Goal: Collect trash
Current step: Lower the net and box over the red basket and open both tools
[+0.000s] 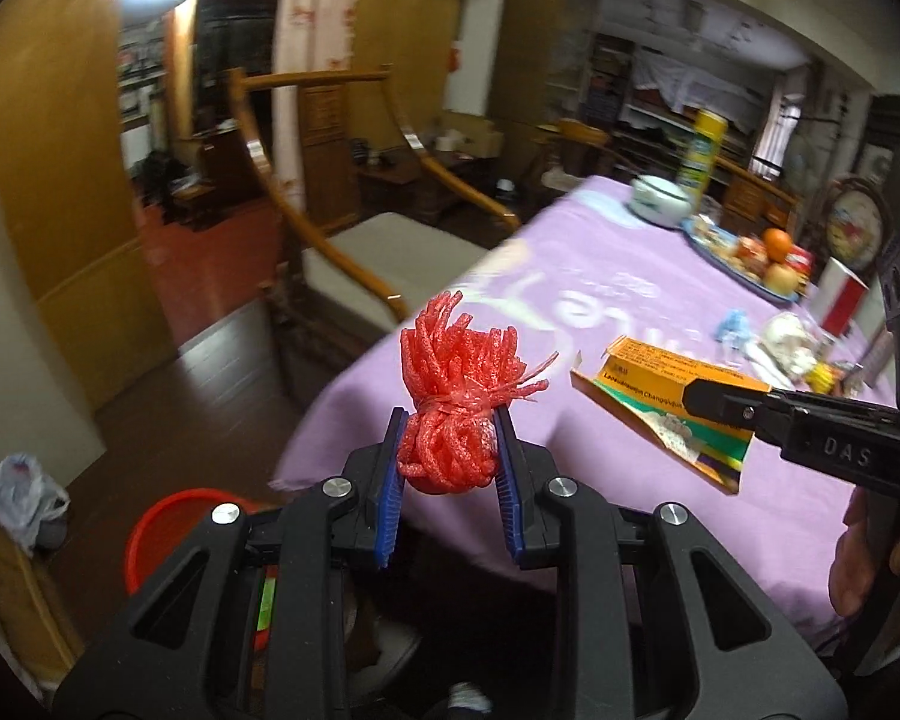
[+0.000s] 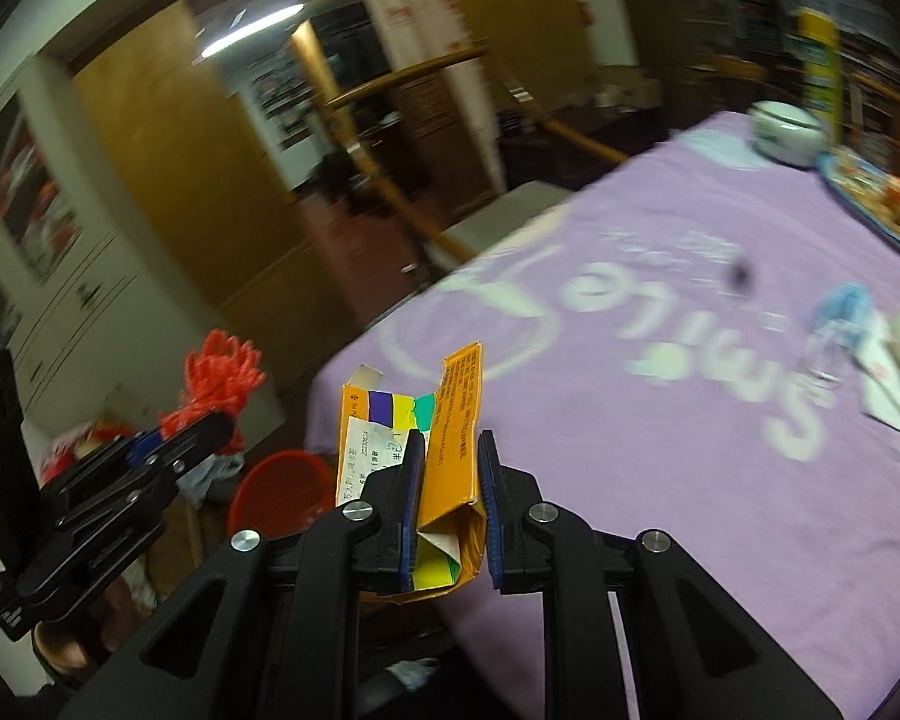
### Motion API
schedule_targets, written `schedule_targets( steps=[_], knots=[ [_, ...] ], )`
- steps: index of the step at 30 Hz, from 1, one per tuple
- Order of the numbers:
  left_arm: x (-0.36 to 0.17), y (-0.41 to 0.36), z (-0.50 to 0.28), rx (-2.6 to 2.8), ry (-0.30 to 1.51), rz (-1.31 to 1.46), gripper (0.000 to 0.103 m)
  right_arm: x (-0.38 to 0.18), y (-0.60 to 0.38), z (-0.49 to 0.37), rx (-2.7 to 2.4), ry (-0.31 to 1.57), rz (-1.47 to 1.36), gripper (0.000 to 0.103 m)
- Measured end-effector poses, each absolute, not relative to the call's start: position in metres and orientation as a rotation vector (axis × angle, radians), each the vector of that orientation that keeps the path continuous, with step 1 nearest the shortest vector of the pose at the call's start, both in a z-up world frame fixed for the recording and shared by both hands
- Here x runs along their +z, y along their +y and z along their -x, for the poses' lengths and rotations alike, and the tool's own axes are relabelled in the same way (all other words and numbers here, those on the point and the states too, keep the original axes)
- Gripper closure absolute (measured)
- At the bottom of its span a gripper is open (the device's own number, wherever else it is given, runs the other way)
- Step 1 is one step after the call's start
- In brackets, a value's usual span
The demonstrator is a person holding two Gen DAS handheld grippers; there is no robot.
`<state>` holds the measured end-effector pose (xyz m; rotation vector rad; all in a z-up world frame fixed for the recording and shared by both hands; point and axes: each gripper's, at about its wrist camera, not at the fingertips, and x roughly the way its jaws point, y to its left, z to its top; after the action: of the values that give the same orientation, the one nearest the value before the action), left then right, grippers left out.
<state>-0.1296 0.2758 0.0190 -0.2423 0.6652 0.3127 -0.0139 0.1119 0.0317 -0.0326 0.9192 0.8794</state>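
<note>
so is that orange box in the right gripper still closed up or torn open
Torn open. The orange box has a ragged top edge and a loose flap standing up, and its lower end gapes, showing the inside folds. The right gripper pinches it flat.

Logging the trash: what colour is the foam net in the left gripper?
Red foam net, clearest in the left wrist view.

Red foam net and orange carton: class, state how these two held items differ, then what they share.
The red foam net is a soft, stringy bunch; the orange carton is a flattened, torn, printed box. The net sits in the left gripper, the carton in the right gripper. Both are held clear of the purple tablecloth.
</note>
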Motion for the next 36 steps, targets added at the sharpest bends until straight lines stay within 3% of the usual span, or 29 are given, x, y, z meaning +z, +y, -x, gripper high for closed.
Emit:
schedule_targets(
  steps=[11, 28, 36],
  knots=[
    [-0.019, 0.363, 0.182, 0.510, 0.733, 0.366, 0.075, 0.005, 0.235, 0.063, 1.062, 1.011, 0.223, 0.085],
    [-0.150, 0.446, 0.206, 0.692, 1.054, 0.557, 0.075, -0.125, 0.374, 0.089, 1.124, 1.287, 0.444, 0.085],
    [-0.184, 0.472, 0.223, 0.782, 1.133, 0.596, 0.075, -0.175, 0.422, 0.118, 1.143, 1.345, 0.555, 0.085]
  ],
)
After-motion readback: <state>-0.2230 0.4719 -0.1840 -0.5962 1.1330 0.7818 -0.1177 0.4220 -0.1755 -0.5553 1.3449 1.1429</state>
